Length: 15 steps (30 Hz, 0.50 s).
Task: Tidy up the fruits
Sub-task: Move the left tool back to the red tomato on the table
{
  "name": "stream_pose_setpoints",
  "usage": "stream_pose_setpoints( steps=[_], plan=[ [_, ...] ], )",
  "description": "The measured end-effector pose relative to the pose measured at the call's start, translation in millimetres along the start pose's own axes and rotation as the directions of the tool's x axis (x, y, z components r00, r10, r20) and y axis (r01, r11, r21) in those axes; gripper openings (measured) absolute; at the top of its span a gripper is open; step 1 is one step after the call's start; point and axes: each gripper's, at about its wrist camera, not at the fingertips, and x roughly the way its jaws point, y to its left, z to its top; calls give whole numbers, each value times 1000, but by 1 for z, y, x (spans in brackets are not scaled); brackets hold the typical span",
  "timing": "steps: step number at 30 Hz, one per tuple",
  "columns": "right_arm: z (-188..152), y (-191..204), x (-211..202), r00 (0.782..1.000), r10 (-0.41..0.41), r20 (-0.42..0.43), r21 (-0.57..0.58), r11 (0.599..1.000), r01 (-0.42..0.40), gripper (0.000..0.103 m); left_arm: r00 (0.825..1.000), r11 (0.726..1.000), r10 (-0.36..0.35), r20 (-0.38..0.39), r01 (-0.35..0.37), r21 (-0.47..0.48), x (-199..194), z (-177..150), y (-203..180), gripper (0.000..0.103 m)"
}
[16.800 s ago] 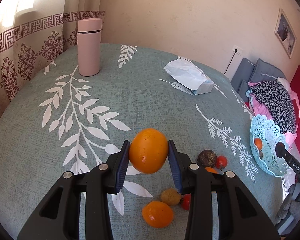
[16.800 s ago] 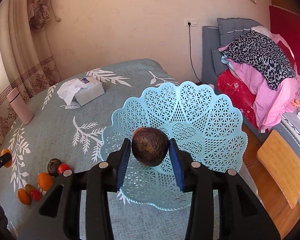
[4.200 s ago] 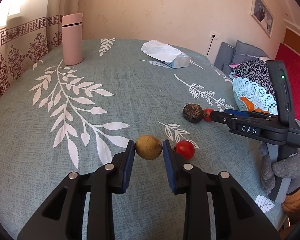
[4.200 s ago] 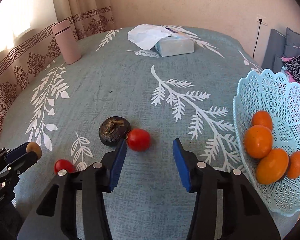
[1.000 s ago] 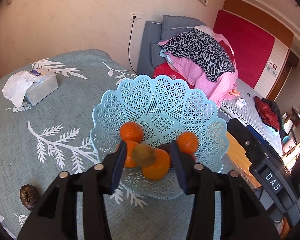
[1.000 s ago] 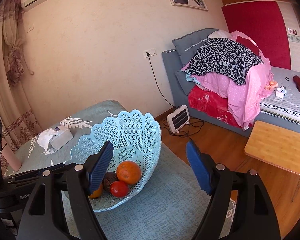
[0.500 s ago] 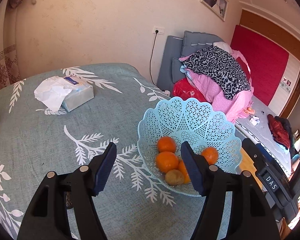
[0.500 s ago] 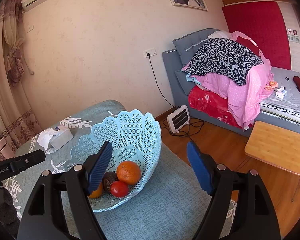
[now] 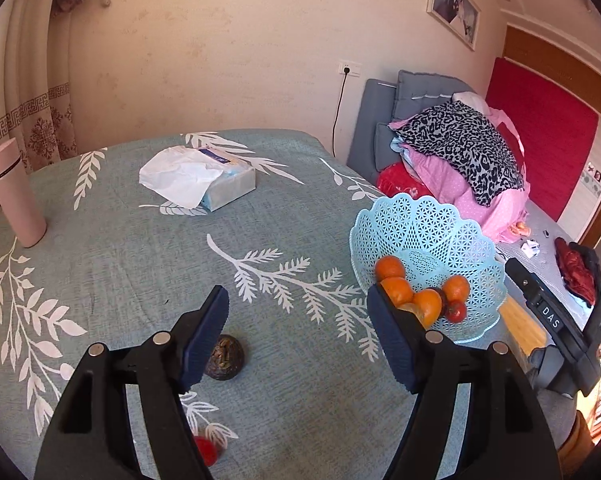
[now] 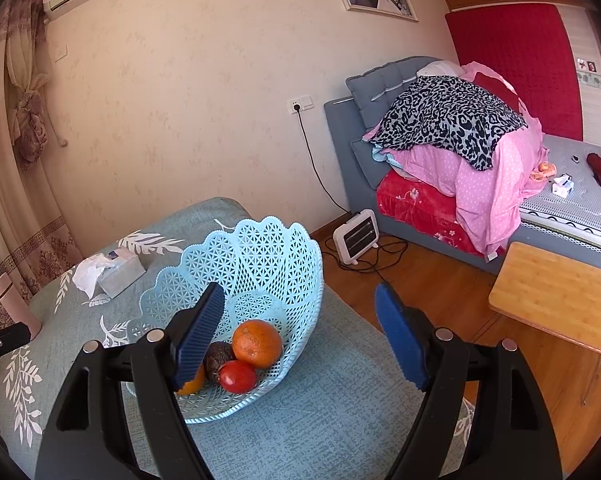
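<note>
Fruit sits mostly in the blue basket (image 9: 428,224), at about 3 o'clock in the left wrist view, near the table's right edge: several oranges (image 9: 390,268), a dark round fruit (image 10: 219,358) and a small red fruit (image 10: 237,377) lie together on its floor. Two pieces are outside it on the green leaf-print tablecloth (image 9: 140,264): a dark wrinkled fruit (image 9: 225,357) at about 7 o'clock, just beside the left gripper's (image 9: 298,326) left finger, and a red fruit (image 9: 206,450) near 6 o'clock, partly hidden behind that finger. Left gripper jaws are opening, nothing between them, only bare cloth. Right gripper (image 10: 300,326) hangs over the basket's near right side, jaws spread wide and empty; its left finger overlaps the basket and hides part of an orange. Tissue box (image 9: 204,180) lies at 11 o'clock, well apart from the basket. Pink flask (image 9: 14,194) stands upright at 9 o'clock by the curtain. Beyond the table, at about 2 o'clock, a bed is piled with pink and leopard-print bedding (image 10: 452,120).
</note>
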Motion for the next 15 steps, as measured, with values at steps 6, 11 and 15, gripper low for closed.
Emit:
stream_pose_setpoints(
  steps=[6, 11, 15],
  plan=[
    [-2, 0, 0, 1000, -7, 1, -8, 1000, 7, 79, 1000, 1000, 29, -13, -29, -12, -18, -24, 18, 71],
    [-2, 2, 1, 1000, -16, 1, -18, 1000, 16, 79, 998, 997, 52, -42, -54, -56, -25, -46, 37, 71],
    [-2, 3, 1, 1000, -23, 2, -28, 999, 23, 79, 995, 991, 65, -81, -73, -113, -22, -63, 54, 71]
  ],
)
